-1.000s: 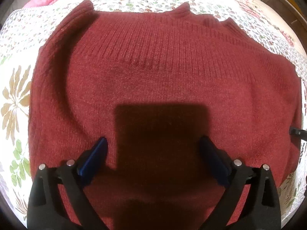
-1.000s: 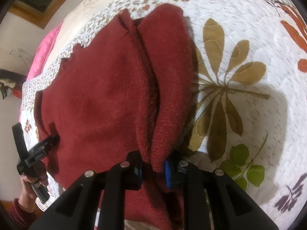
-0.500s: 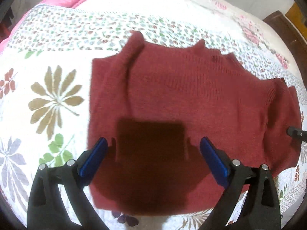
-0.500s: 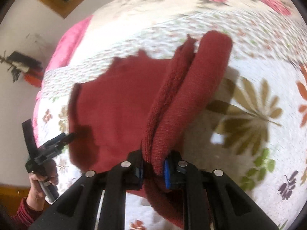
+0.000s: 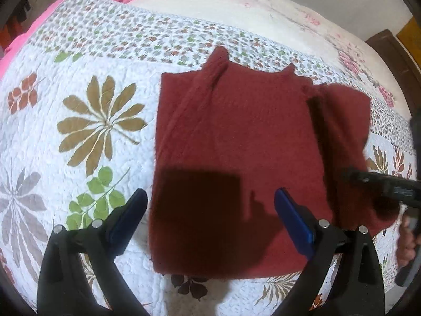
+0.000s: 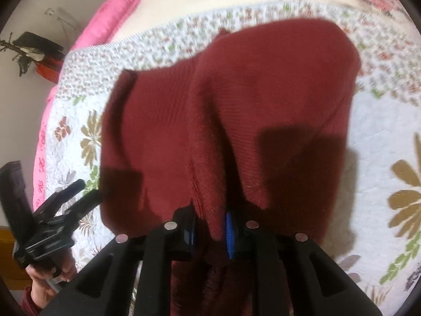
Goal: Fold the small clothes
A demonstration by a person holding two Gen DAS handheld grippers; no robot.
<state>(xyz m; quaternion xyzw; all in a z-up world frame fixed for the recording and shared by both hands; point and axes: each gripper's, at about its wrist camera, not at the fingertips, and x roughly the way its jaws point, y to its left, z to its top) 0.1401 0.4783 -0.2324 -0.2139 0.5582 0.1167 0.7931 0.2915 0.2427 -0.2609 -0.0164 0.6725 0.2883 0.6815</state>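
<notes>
Dark red knit sweater (image 5: pixel 236 158) spread on the floral quilt (image 5: pixel 79 121) of a bed, left claw (image 5: pixel 210 210) released above its near edge, right claw (image 6: pixel 210 226) clenched on a lifted fold.

A matt, fuzzy ribbed knit is noted on the red sweater (image 5: pixel 236 142), stitched cotton-like cloth on the floral quilt (image 5: pixel 86 121), and matt black plastic with blue pads (image 5: pixel 294 218) and bright metal pins on both grippers.
</notes>
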